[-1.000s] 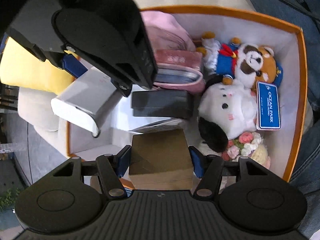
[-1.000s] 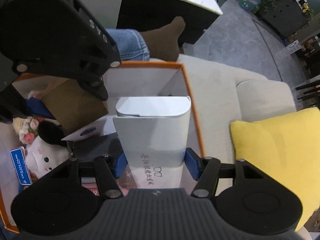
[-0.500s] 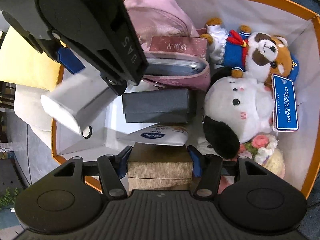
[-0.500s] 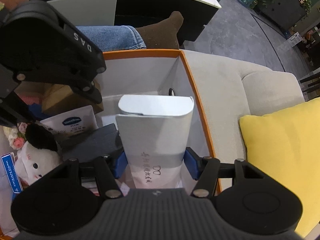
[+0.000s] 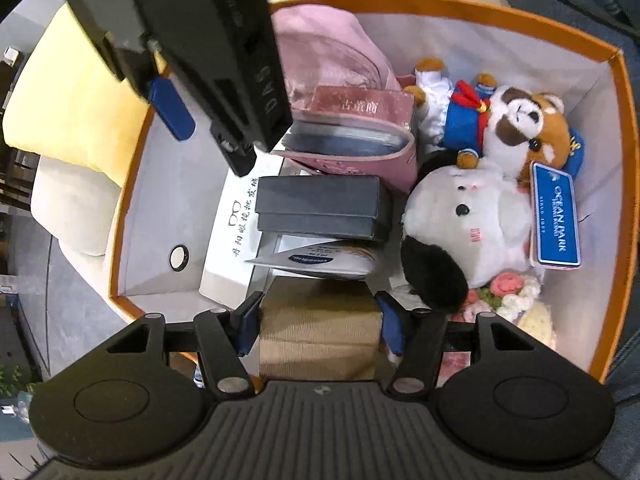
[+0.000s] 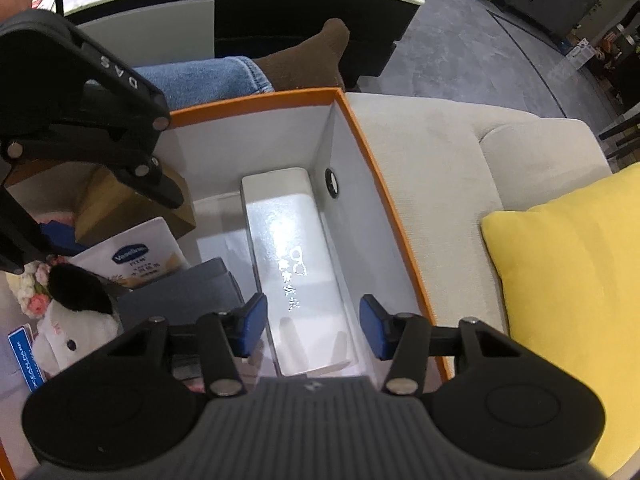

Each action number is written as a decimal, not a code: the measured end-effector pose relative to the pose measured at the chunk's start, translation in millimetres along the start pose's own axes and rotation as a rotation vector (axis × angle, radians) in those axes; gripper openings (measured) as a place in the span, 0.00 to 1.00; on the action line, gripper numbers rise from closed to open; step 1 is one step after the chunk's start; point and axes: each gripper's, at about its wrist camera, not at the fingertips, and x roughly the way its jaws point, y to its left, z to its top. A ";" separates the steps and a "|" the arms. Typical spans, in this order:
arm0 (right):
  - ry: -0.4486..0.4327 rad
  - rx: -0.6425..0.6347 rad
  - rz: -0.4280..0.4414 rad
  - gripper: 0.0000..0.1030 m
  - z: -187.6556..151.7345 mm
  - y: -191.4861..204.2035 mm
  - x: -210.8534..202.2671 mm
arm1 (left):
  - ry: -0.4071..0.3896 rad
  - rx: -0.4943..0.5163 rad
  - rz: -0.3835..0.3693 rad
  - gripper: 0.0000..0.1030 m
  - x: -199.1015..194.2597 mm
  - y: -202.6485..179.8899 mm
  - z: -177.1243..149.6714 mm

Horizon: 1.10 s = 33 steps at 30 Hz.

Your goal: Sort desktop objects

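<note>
My left gripper (image 5: 316, 320) is shut on a brown cardboard box (image 5: 320, 332), held over the near end of the orange-rimmed storage box (image 5: 440, 2). The brown box (image 6: 120, 204) also shows at the left of the right wrist view. A white glasses case (image 6: 292, 256) lies flat on the storage box floor along the side wall (image 6: 380, 184). My right gripper (image 6: 312, 320) hovers over it; its jaws are closing, and the pads stand clear of the case. The case (image 5: 230, 240) shows partly under a dark grey box in the left wrist view.
Inside the storage box are a dark grey box (image 5: 320, 208), a Vaseline packet (image 5: 316, 260), a pink pouch (image 5: 352, 128) and plush toys (image 5: 460, 224). A yellow cushion (image 6: 568, 304) lies on the beige sofa (image 6: 440, 140). A person's jeans leg and brown sock (image 6: 304, 60) are behind.
The right gripper let go of the white case, which now lies flat on the box floor. The left gripper moved a little with the brown box.
</note>
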 end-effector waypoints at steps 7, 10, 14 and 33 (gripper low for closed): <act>-0.014 0.034 -0.038 0.52 -6.2 -1.1 -13.9 | -0.021 0.006 -0.015 0.68 -11.4 7.4 14.0; -0.020 0.052 -0.048 0.52 -12.3 -0.5 -22.5 | -0.014 0.002 -0.002 0.66 -17.5 4.7 13.9; -0.022 0.080 -0.054 0.52 -21.0 1.2 -33.5 | -0.030 -0.069 -0.010 0.62 -33.1 5.4 11.6; -0.254 0.452 -0.158 0.68 -70.7 71.5 -176.4 | -0.347 -0.632 0.313 0.65 -157.5 -14.2 14.4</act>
